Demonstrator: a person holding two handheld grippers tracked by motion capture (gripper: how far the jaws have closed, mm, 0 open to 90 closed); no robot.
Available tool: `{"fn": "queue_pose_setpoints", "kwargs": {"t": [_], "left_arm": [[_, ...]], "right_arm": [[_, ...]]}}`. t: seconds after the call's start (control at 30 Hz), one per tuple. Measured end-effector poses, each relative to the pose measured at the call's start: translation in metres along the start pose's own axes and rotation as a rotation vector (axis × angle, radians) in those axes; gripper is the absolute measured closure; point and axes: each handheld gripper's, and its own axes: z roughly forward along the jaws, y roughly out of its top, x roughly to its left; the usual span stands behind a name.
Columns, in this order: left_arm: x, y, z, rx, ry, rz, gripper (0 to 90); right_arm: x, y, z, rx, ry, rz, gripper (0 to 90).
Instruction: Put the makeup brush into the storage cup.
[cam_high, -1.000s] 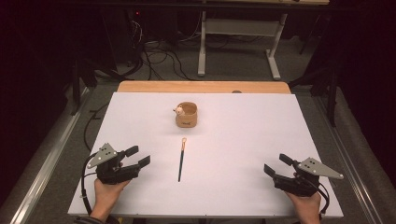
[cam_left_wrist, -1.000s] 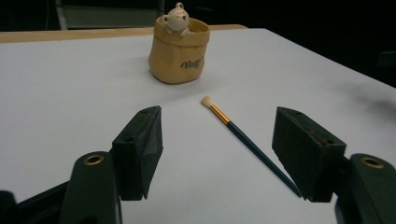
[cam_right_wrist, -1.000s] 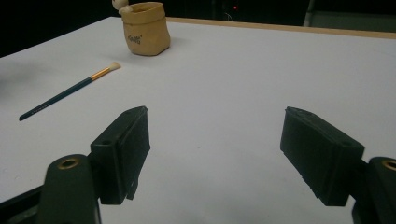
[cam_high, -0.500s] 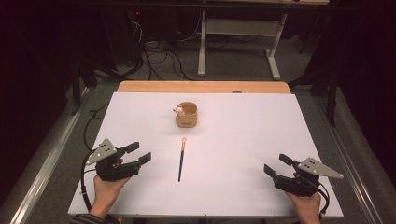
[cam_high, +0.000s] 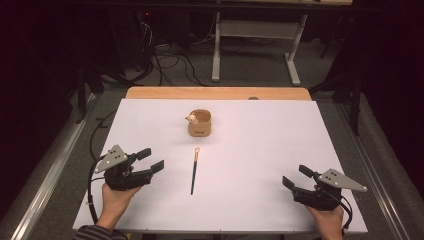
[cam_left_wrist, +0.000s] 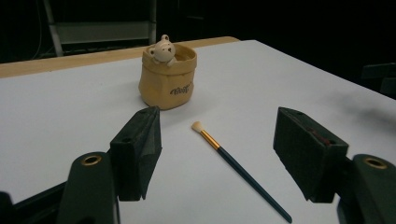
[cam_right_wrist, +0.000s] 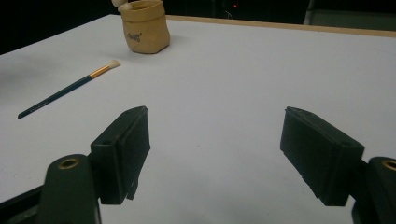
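A small tan pot (cam_high: 200, 123) with a little bear figure on its rim stands at the middle back of the white table (cam_high: 260, 140). In front of it lies a paintbrush (cam_high: 194, 170) with a dark blue handle, gold ferrule and pale bristles pointing toward the pot. My left gripper (cam_high: 150, 160) hovers open to the left of the brush, nothing between its jaws; its own view has the brush (cam_left_wrist: 240, 170) and pot (cam_left_wrist: 168, 77) ahead. My right gripper (cam_high: 297, 176) rests open near the front right, empty, with the brush (cam_right_wrist: 70, 88) and pot (cam_right_wrist: 144, 25) far to its left.
A wooden strip (cam_high: 215, 93) runs along the table's far edge. Beyond it are a white desk frame (cam_high: 255, 35) and cables (cam_high: 165, 55) on a dark floor. A metal rail (cam_high: 55, 165) runs along the left side.
My left gripper has risen a little and edged forward toward the brush. The right gripper, brush and pot stay where they were.
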Motion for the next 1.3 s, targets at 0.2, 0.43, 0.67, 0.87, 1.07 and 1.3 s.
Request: {"fn": "queue_pose_setpoints", "kwargs": {"t": [0.2, 0.43, 0.67, 0.87, 1.07, 1.3], "left_arm": [[-0.001, 0.006, 0.002, -0.009, -0.005, 0.009, 32.6], [-0.004, 0.011, 0.007, -0.007, -0.013, 0.018, 32.6], [-0.006, 0.015, 0.013, -0.01, -0.014, 0.031, 32.6], [-0.009, 0.017, 0.02, -0.003, -0.024, 0.04, 32.7], [-0.011, 0.02, 0.026, -0.003, -0.034, 0.047, 32.7], [-0.014, 0.023, 0.034, -0.006, -0.056, 0.055, 32.4]], "right_arm": [[0.0, 0.0, 0.0, -0.001, 0.001, -0.003, 25.5], [0.001, 0.0, 0.0, 0.004, 0.001, 0.002, 25.5], [0.0, 0.0, 0.0, 0.004, 0.002, -0.004, 25.6], [0.0, 0.0, 0.0, 0.005, 0.001, -0.013, 25.6], [0.001, 0.0, 0.0, 0.007, 0.002, -0.006, 25.6], [0.001, 0.0, 0.0, 0.005, 0.002, -0.006, 25.6]]}}
